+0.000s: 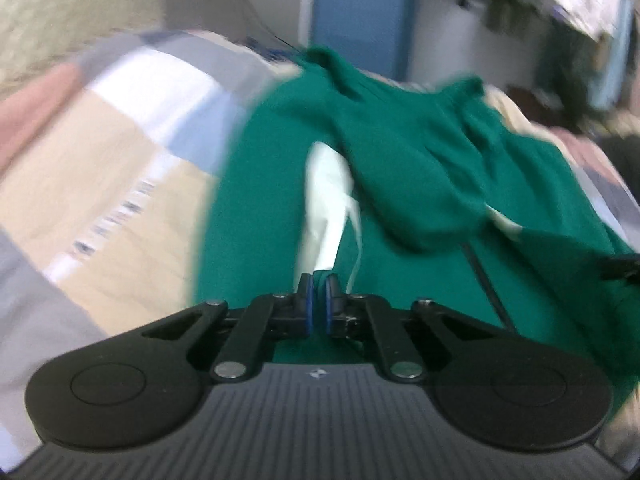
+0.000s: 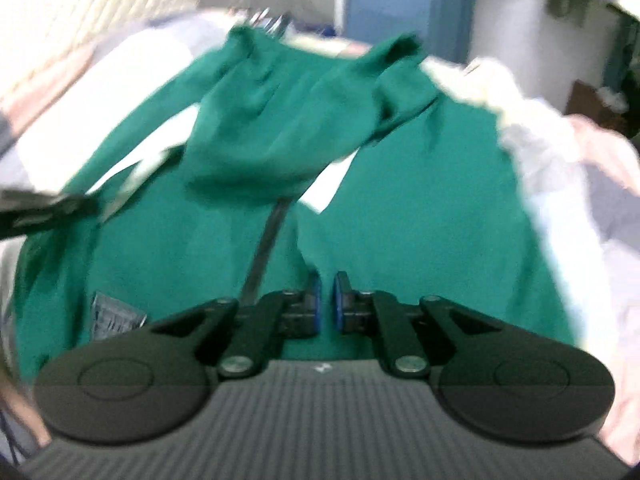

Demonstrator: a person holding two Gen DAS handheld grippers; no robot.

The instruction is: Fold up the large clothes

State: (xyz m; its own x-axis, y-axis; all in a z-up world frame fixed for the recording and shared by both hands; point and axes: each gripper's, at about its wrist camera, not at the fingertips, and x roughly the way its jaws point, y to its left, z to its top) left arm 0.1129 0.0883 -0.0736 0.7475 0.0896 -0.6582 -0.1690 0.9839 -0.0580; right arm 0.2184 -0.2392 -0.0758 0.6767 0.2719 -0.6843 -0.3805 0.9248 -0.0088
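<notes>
A large green jacket with a dark zipper and a pale lining lies spread on a bed; the picture is blurred. My left gripper is shut on the jacket's near edge, with green and pale cloth pinched between its blue pads. In the right wrist view the same jacket fills the middle, its sleeves bunched toward the far side. My right gripper is shut on a fold of green cloth just right of the zipper. The left gripper's dark tip shows at that view's left edge.
The bed carries a patchwork cover in beige, white, blue and grey. A pale fluffy cloth lies right of the jacket. Behind the bed stand a blue door, white walls and hanging clothes.
</notes>
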